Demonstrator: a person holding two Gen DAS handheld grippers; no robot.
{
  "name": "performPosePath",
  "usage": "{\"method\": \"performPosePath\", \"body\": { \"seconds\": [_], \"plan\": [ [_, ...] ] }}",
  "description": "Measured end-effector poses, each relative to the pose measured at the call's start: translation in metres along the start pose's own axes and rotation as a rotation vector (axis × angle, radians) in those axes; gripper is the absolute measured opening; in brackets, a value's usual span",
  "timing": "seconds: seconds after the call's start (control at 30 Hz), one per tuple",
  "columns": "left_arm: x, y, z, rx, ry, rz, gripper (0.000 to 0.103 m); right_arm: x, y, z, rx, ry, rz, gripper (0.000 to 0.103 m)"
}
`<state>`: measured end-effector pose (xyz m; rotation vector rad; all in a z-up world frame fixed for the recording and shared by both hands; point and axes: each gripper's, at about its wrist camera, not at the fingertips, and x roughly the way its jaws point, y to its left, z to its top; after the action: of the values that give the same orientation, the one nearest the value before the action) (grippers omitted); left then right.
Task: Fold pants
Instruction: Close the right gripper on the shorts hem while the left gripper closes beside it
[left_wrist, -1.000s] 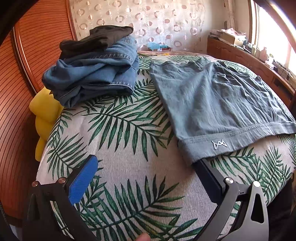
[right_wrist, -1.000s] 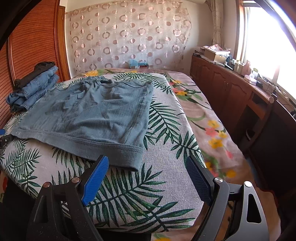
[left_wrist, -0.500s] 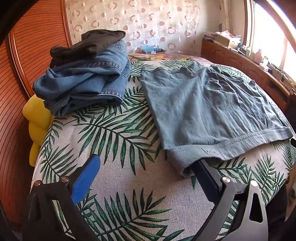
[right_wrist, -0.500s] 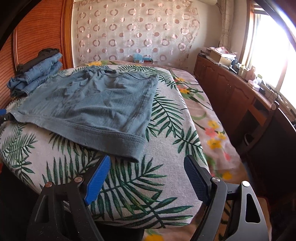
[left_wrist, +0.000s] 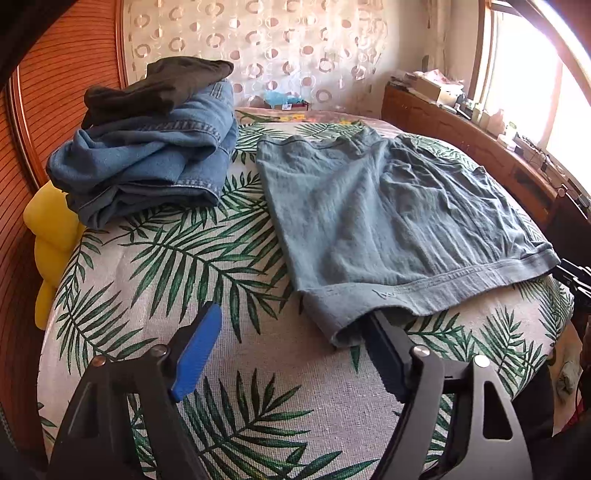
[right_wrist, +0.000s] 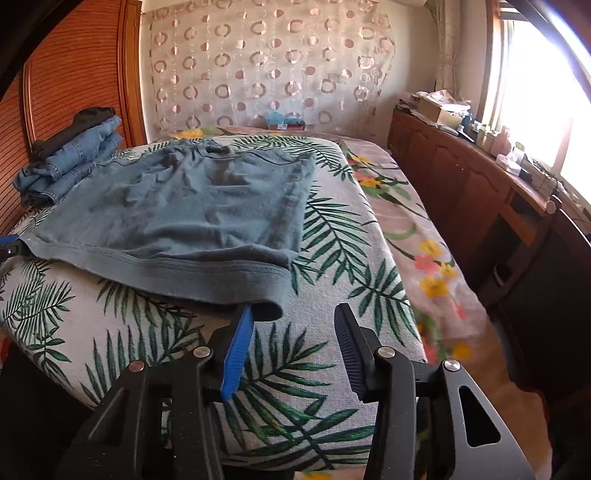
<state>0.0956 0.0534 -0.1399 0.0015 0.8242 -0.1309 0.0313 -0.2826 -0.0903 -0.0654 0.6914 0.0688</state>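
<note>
Grey-blue pants (left_wrist: 388, 206), short-legged, lie spread flat on the palm-leaf bed cover (left_wrist: 184, 258), hem toward me. My left gripper (left_wrist: 293, 314) is at the hem's left corner. Its black finger (left_wrist: 384, 350) is tucked under the cloth, its blue finger (left_wrist: 199, 347) stands clear on the cover, and the jaws are closing. At the right corner of the pants (right_wrist: 184, 206), my right gripper (right_wrist: 294, 310) is closing too. The blue finger (right_wrist: 240, 343) has its tip under the hem and the black finger (right_wrist: 347, 347) is beside it. Neither pair of pads presses the cloth.
Folded jeans with a dark garment on top (left_wrist: 147, 155) are stacked at the bed's far left by the wooden headboard (left_wrist: 74, 74). A yellow cushion (left_wrist: 51, 236) sits beside the bed. A long wooden cabinet (right_wrist: 461, 177) runs under the window on the right.
Both pairs of jaws have narrowed. The right gripper's blue finger has moved in under the hem's right corner. The left gripper's black finger stays under the left corner.
</note>
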Motion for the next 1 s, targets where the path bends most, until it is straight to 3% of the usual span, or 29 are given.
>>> {"method": "performPosePath", "body": {
  "seconds": [0.3, 0.33, 0.47, 0.6, 0.83, 1.0],
  "plan": [
    [0.005, 0.001, 0.001, -0.007, 0.006, 0.001, 0.076, 0.003, -0.01, -0.001, 0.022, 0.0, 0.021, 0.046],
    [0.005, 0.001, 0.001, -0.008, 0.004, -0.002, 0.075, 0.004, -0.011, 0.0, 0.031, -0.003, 0.032, 0.034],
    [0.005, 0.001, 0.0, -0.012, 0.009, -0.017, 0.064, 0.005, -0.007, 0.002, 0.04, -0.017, 0.069, 0.016],
    [0.004, 0.001, -0.001, -0.011, 0.006, -0.022, 0.052, 0.002, -0.009, 0.0, 0.04, -0.04, 0.088, 0.006],
    [-0.003, -0.003, -0.001, 0.002, -0.009, -0.053, 0.024, -0.004, -0.014, -0.001, 0.049, -0.062, 0.086, 0.004],
    [-0.007, -0.008, -0.001, 0.016, -0.025, -0.065, 0.011, -0.005, -0.01, -0.005, 0.043, -0.062, 0.089, 0.004]
  ]
}}
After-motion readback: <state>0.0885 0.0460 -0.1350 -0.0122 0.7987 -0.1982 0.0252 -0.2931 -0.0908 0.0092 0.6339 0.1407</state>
